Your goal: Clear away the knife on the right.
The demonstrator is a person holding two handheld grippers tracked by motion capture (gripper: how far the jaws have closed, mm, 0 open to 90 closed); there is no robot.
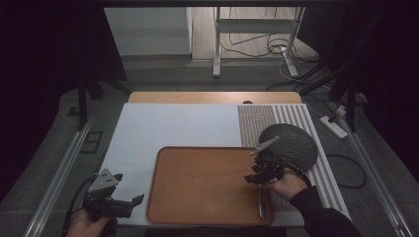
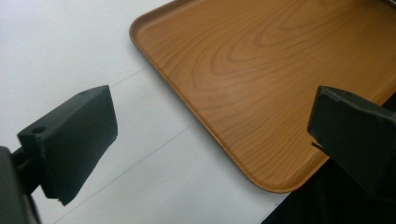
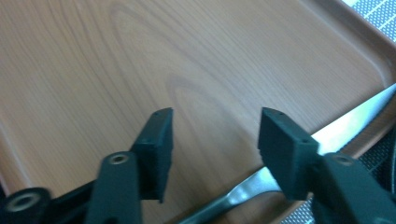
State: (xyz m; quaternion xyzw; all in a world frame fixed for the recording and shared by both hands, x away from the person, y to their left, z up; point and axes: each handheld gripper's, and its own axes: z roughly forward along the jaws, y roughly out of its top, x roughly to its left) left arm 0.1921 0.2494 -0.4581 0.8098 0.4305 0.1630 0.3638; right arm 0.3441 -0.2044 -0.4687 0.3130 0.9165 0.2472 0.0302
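A brown wooden tray lies on the white table top, near the front edge. A shiny metal utensil rests along the tray's right rim. My right gripper hangs over the tray's right side with its jaws apart and nothing between them. In the right gripper view the utensil runs below and behind the right jaw of that gripper, on the tray. My left gripper stands open beside the tray's front left corner. In the left gripper view its jaws frame that corner of the tray.
A dark round plate sits on a striped placemat just behind and to the right of the tray. White table surface stretches behind and left of the tray. The table's front edge is close to both hands.
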